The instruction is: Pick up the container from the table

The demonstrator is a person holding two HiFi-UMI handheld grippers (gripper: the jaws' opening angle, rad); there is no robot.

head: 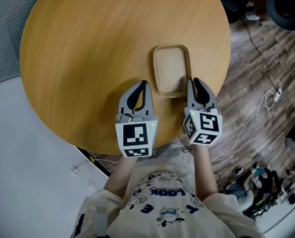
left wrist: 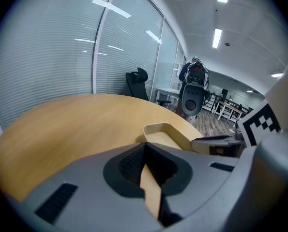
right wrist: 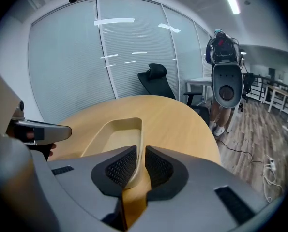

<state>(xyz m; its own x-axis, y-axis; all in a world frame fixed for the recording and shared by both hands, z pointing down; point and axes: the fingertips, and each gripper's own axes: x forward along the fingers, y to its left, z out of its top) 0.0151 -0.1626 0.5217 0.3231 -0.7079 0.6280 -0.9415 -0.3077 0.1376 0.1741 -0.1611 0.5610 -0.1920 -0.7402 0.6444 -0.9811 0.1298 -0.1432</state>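
One container (head: 171,66): a shallow beige tray with a rounded-rectangle outline and a smooth raised rim. It is empty and rests on the single round tabletop (head: 92,48) of light wood grain, toward the person's side. Two grey grippers are present, each bearing one cube with black-and-white square markers. Right gripper (right wrist: 140,150): ribbed dark pads pinch the container's right-hand wall near its closer corner (one pad inside the rim, one outside). Left gripper (left wrist: 144,148): pads pressed together at their tips with nothing between them, only a wedge of tabletop visible below. It sits just beside the container's near left corner, not touching it.
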